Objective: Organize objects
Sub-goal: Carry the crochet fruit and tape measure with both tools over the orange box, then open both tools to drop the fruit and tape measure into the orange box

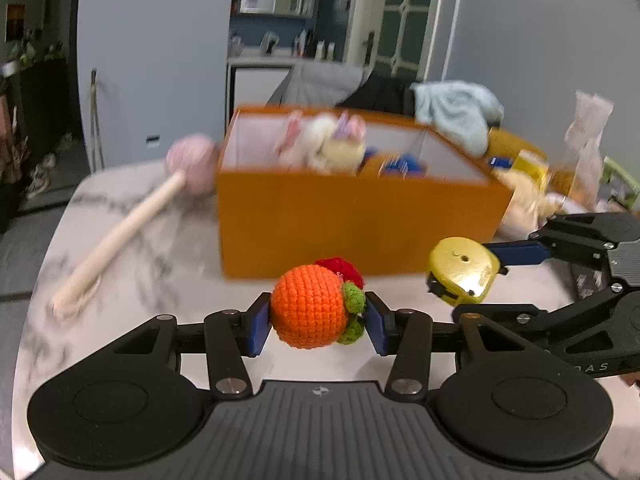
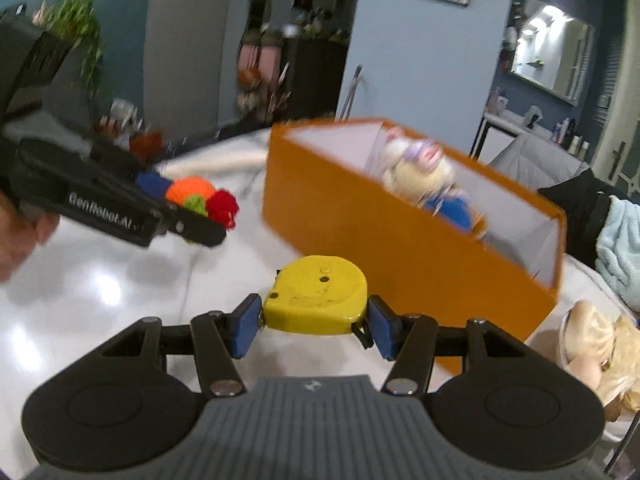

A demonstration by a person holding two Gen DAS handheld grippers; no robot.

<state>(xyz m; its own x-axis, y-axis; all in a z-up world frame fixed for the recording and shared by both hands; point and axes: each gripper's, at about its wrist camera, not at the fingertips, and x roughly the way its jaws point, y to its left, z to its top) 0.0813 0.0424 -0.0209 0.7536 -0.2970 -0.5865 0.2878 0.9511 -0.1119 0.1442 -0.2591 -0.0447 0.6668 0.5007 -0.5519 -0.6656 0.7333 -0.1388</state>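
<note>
White marbled table [image 1: 132, 264] fills the left wrist view, with an orange box [image 1: 352, 224] straight ahead of the left gripper [image 1: 318, 318]. Its fingers pinch a crocheted orange ball [image 1: 308, 306] with red and green knitted bits attached, held just short of the box's near wall and below its rim, so I judge it must rise and go forward. Motion blur smears the soft toys [image 1: 328, 142] inside and a pink-headed wooden mallet [image 1: 132, 216] lying left of the box.

From the right wrist view, the right gripper [image 2: 314, 320] clamps a yellow tape measure [image 2: 318, 300] by its sides, flat face up. That box [image 2: 420, 256] stands ahead and to the right, corner nearest; its floor is hidden.
</note>
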